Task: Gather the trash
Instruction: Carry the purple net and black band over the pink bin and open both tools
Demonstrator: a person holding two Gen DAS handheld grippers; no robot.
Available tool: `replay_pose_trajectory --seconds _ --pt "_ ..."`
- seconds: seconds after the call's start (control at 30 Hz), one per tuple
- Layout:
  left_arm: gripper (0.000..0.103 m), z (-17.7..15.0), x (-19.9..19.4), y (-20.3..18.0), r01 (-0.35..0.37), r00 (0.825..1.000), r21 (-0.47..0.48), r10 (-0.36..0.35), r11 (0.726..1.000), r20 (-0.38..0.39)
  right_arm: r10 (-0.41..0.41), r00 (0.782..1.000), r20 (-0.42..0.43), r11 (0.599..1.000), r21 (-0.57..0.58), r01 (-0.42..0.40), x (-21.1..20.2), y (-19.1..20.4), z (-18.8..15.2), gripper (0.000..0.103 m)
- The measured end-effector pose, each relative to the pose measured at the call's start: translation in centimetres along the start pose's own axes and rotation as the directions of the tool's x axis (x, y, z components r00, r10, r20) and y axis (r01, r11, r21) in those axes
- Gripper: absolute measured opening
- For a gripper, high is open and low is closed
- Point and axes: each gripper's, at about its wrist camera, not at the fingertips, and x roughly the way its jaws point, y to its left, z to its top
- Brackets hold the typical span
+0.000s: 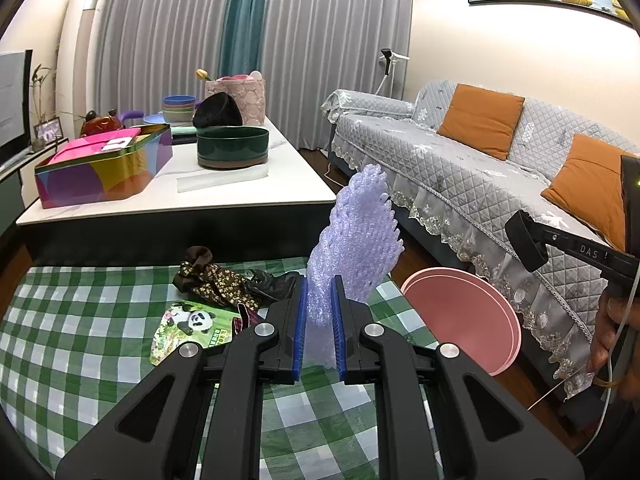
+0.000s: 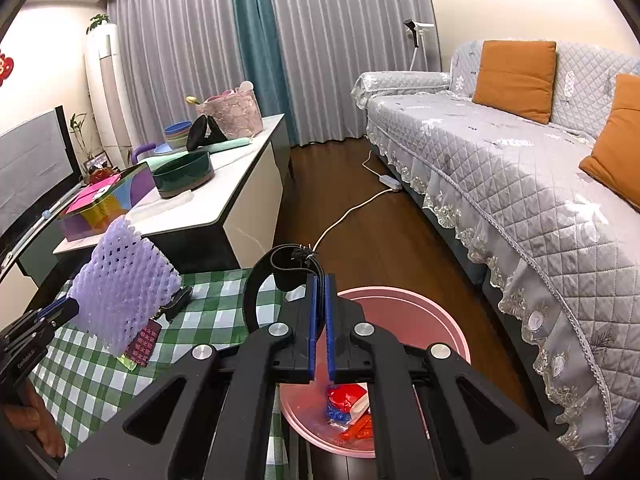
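Over the green-and-white checked cloth (image 1: 80, 320), the left gripper (image 1: 319, 312) has its two blue-padded jaws clamped on one pale purple foam net sleeve (image 1: 360, 240), which stands upright above the fingers; the same sleeve shows at the left of the right wrist view (image 2: 120, 284). The right gripper (image 2: 320, 304) holds its two jaws pressed together on one black elastic band (image 2: 276, 264), whose loop curls up and to the left of the fingertips, above the round pink plastic bin (image 2: 440, 320). That bin stands on the dark wood floor just beside the cloth's edge, between the cloth and the grey quilted sofa (image 2: 500, 168), and holds a small heap of red, white and blue wrappers (image 2: 348, 408). Three things lie on the cloth ahead of the left gripper: one brown floral fabric bow (image 1: 208, 280), one crumpled black piece (image 1: 272, 284) and one panda-printed packet (image 1: 188, 328). Two orange cushions (image 1: 480, 120) rest on the sofa. On the white low table (image 1: 240, 196) stand one multicoloured tin box (image 1: 100, 172) and one dark green round tin (image 1: 232, 148).
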Motion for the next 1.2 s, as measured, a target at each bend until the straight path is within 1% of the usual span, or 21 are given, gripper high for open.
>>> replay_pose_trajectory --seconds 0.4,0.73,1.2 --pt "0.012 -0.1 0.9 -0.6 0.013 1.0 0.004 -0.013 1.0 -0.021 -0.01 1.0 -0.001 1.0 0.025 0.01 0.4 -0.7 0.3 0.004" --pt "0.012 0.7 2.3 -1.7 0.046 0.999 0.001 -0.046 0.999 -0.029 -0.026 1.0 -0.012 0.998 0.05 0.026 1.1 -1.8 0.1 0.004" --pt "0.012 2.3 5.7 -5.4 0.108 0.994 0.025 -0.107 0.994 -0.036 -0.069 0.996 -0.052 0.993 0.092 0.074 2.5 -4.5 -0.9 0.004"
